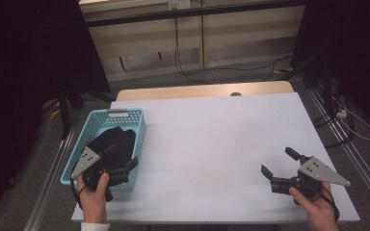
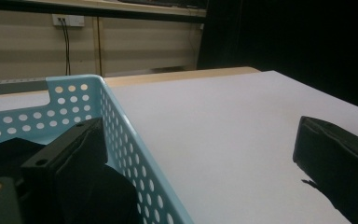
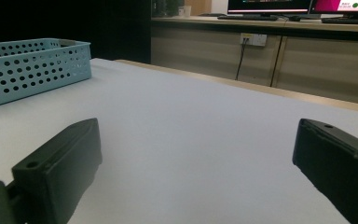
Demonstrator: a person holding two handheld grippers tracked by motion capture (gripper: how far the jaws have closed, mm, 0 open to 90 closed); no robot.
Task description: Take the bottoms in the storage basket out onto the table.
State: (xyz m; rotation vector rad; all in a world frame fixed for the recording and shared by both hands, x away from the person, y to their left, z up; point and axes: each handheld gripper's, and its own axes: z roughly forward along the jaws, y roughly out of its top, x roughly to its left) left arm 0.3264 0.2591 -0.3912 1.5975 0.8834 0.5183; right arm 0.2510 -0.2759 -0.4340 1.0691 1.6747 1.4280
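— Cloth [image 1: 113,144], dark and crumpled, lay inside the blue basket [image 1: 138,126] at the table's left edge. Which gripper was closer?

— Left gripper [image 1: 121,162], easily. It hovered over the basket's near end, jaws spread wide with nothing between them; one jaw hung inside the basket wall, the other outside it.

— So the wall could get in the way?

— I'd judge so. The cloth lay ahead of and below the fingers, stretching toward the far end.

— And the right gripper [image 1: 279,161]?

— Well apart, low over bare white table [image 1: 221,139], jaws equally wide, holding nothing.
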